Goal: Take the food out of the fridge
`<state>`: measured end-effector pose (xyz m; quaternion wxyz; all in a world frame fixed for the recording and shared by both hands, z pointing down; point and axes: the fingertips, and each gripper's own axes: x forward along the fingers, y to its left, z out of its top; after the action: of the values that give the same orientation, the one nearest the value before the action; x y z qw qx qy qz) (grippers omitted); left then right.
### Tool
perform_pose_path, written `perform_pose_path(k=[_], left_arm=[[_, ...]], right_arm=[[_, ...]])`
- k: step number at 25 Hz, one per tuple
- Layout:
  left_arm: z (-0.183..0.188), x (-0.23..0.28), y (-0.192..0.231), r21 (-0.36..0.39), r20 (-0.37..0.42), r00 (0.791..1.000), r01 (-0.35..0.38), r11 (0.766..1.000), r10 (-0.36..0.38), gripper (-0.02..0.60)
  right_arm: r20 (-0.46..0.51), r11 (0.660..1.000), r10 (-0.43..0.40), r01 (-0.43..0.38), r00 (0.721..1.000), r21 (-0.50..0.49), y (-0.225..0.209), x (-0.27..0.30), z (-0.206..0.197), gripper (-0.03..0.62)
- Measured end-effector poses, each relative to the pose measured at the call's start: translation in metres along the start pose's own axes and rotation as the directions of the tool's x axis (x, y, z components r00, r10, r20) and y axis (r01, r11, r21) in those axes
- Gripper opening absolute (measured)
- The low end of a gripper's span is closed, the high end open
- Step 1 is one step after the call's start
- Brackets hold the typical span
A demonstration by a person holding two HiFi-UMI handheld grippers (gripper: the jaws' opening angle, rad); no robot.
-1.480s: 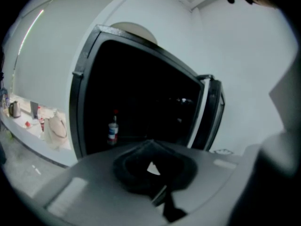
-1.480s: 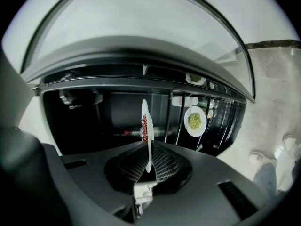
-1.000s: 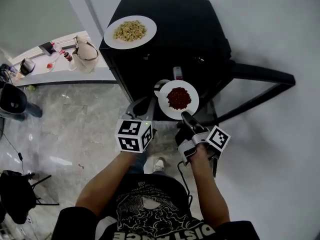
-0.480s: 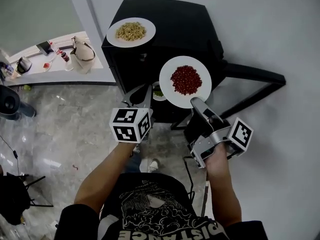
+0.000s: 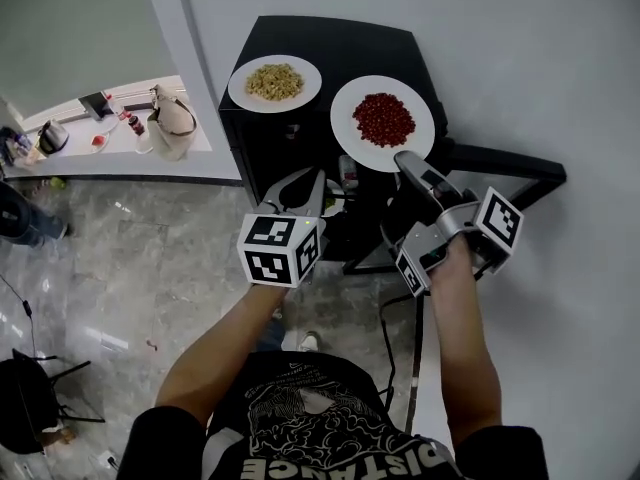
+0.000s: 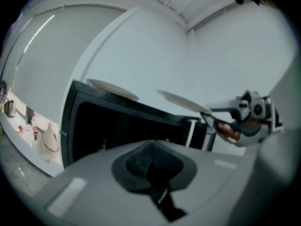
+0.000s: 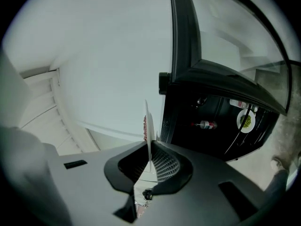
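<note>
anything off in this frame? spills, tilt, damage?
Nothing spilled or broken. One oddity: the right tool pinches the plate of red food by one edge of its rim, so it hangs unsupported above the fridge, though it looks level. The door stands open.

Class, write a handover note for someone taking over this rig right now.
Left gripper: shut, empty, in front of the open fridge.
Right gripper: shut on the rim of the plate of red food, held over the fridge top.
Done: plate of yellowish food sits on the fridge top.
To do: set the red plate down; plate of green food and a bottle are inside.
</note>
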<state>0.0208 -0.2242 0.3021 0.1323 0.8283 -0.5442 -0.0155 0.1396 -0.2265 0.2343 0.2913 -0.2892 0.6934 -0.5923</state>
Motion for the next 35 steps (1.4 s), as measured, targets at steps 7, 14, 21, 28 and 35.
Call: perform_pose_path(k=[7,14,21,28,35], left_arm=[[0.005,0.022,0.006,0.007,0.01,1.0,0.023,1.0,-0.023,0.003],[0.01,0.001,-0.007,0.012,0.019,0.999,0.028,1.0,-0.028,0.003],[0.007,-0.002,-0.017,0.017,0.024,0.999,0.035,0.999,-0.035,0.003],[0.003,0.002,-0.021,0.014,0.02,0.999,0.041,0.999,-0.041,0.003],[0.004,0.008,-0.017,0.01,0.018,0.999,0.04,0.999,-0.04,0.003]], right_arm=[[0.054,0.998,-0.049,0.046,0.997,0.044,-0.02,0.057,0.032,0.012],[0.123,0.991,-0.072,0.056,0.99,0.125,-0.015,0.052,0.028,0.012],[0.168,0.988,-0.052,0.027,0.984,0.15,-0.012,0.057,0.03,0.012],[0.165,0.989,0.005,-0.029,0.986,0.144,-0.011,0.057,0.031,0.026],[0.125,0.992,0.087,-0.097,0.988,0.076,0.0,0.05,0.027,0.086]])
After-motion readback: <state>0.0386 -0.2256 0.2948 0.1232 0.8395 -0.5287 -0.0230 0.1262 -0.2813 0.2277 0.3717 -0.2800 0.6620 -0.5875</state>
